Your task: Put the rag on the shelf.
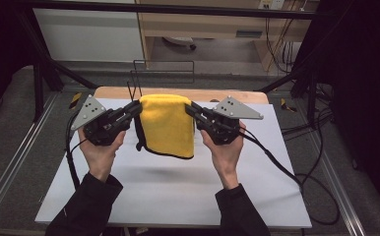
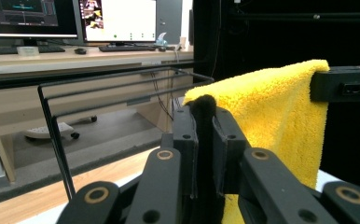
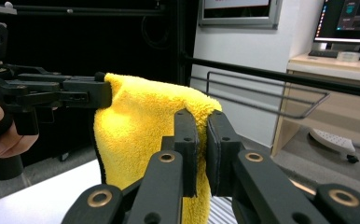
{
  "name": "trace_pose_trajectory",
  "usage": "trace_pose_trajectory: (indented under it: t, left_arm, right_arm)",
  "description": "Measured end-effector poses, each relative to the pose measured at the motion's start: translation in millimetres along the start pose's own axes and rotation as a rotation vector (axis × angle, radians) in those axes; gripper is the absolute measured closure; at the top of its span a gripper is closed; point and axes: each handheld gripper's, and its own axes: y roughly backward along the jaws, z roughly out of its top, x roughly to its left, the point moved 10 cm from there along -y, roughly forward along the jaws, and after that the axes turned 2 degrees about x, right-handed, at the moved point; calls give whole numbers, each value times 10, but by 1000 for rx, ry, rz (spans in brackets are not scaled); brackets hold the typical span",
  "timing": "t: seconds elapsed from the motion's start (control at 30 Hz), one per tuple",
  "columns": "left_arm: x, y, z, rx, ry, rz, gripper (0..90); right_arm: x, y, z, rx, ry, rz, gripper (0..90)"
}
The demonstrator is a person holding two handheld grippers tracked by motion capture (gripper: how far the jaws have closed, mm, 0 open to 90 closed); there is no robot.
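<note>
Hanging above the bench (image 1: 178, 196), the towel (image 1: 167, 123) spans 9 to 3 o'clock, each tool (image 1: 135, 109) (image 1: 192, 109) clamped on a top corner, rack (image 1: 163, 69) at 12.

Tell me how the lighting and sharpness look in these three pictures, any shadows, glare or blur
High view: evenly lit and sharp on the white table, with a soft shadow below the hanging yellow towel; the edges fall dark. Left gripper view: towel crisp, the near left gripper a little soft, the monitor washed out by glare. Right gripper view: towel sharp, black backdrop behind it, the right gripper slightly soft.
</note>
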Motion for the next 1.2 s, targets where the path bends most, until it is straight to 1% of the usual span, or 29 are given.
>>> trace_pose_trajectory:
  t: [0.2,0.27,0.37,0.43,0.67,0.7,0.83,0.97,1.1,1.2]
  left_arm:
    - [30,-14,167,-39,5,6,813]
    - [37,-20,219,-46,-6,13,812]
    - [41,-31,299,-59,-10,16,813]
    - [48,-40,334,-62,-14,17,812]
    - [96,-62,485,-84,-16,27,812]
    - [105,-69,508,-89,-13,28,812]
    - [136,-81,596,-104,1,27,812]
    - [168,-91,673,-110,-5,32,812]
    - [197,-110,751,-119,2,34,812]
    - [221,-119,816,-124,-12,46,812]
  right_arm:
    - [-32,-26,152,-25,6,-11,844]
    - [-46,-34,202,-32,9,-13,843]
    - [-68,-45,273,-43,14,-21,844]
    - [-85,-51,323,-50,12,-22,844]
    - [-126,-86,475,-69,32,-37,844]
    - [-130,-93,495,-69,28,-39,844]
    - [-147,-117,589,-81,37,-44,844]
    - [-165,-142,673,-85,42,-49,844]
    - [-193,-172,746,-89,46,-55,844]
    - [-210,-191,801,-95,46,-58,844]
